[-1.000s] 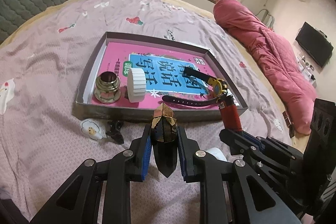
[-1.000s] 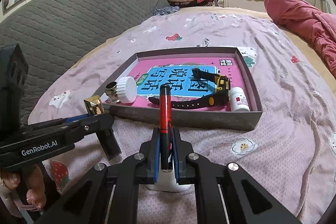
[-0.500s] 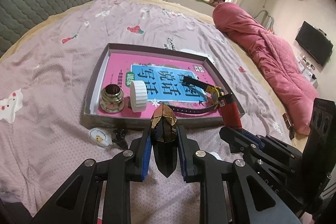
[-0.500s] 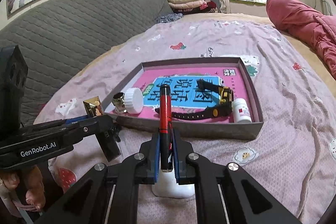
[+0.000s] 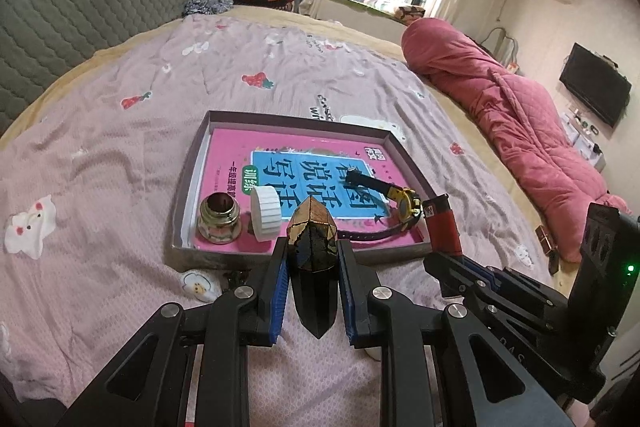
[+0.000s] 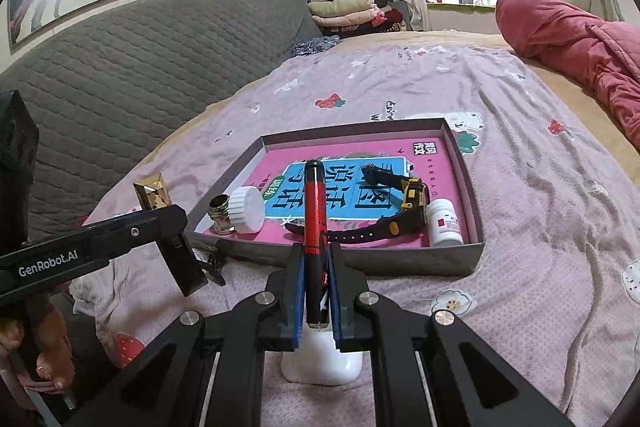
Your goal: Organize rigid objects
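My left gripper (image 5: 313, 247) is shut on a black and gold faceted case (image 5: 312, 227), held above the bedsheet just in front of the grey tray (image 5: 224, 259). To its right, my right gripper (image 6: 316, 259) is shut on a red lighter (image 6: 315, 211) that points at the tray (image 6: 400, 263). The tray holds a pink book, a brass fitting (image 5: 219, 219), a white cap (image 5: 266, 213), a black and yellow watch (image 5: 404, 207) and a white pill bottle (image 6: 444, 223). The right wrist view shows the left gripper (image 6: 172, 227) from the side, with the case (image 6: 154, 193).
A white object (image 6: 320, 359) lies on the sheet under my right gripper. A small black clip (image 6: 214, 265) sits by the tray's front left corner. A rolled pink quilt (image 5: 512, 115) lines the right side, and a grey headboard (image 6: 140, 67) the left. A person's hand (image 6: 40, 359) shows bottom left.
My left gripper has risen with the case, so the tray looks smaller and farther off. The right gripper keeps the lighter and has hardly moved.
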Demonstrator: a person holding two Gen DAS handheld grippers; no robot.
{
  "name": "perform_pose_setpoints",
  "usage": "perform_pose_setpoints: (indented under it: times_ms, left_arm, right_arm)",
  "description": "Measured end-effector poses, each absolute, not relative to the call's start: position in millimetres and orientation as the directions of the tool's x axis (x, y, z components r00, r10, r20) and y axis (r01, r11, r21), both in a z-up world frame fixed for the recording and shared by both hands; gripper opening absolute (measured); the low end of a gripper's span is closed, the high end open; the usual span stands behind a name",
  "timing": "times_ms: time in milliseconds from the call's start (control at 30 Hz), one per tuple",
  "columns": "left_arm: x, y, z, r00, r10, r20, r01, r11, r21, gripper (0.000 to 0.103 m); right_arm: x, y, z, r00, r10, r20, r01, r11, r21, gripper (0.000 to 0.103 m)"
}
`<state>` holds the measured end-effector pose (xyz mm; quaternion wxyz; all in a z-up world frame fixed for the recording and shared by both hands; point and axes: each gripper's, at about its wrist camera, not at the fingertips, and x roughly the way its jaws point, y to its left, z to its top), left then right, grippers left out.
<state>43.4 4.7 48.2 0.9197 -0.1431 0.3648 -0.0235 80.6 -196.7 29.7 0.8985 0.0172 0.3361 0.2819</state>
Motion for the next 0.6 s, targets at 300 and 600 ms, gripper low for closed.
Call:
perform_pose_setpoints:
  times_ms: [300,600]
  left_arm:
    - [47.2,2.4,58.5,0.753,-0.139,-0.643,-0.051,0.962,-0.268,0.023]
    - [57.9,-0.7,74.1,0.785,-0.121,-0.607,-0.043,0.968,-0.248,0.023]
  right_arm:
    - [86.3,-199.7,33.0,0.631,0.518,-0.578,-0.488,0.844,0.223,0.011]
    - [90.4,-197.5,36.2,0.639,0.53,-0.557,-0.498,0.837,0.225,0.011]
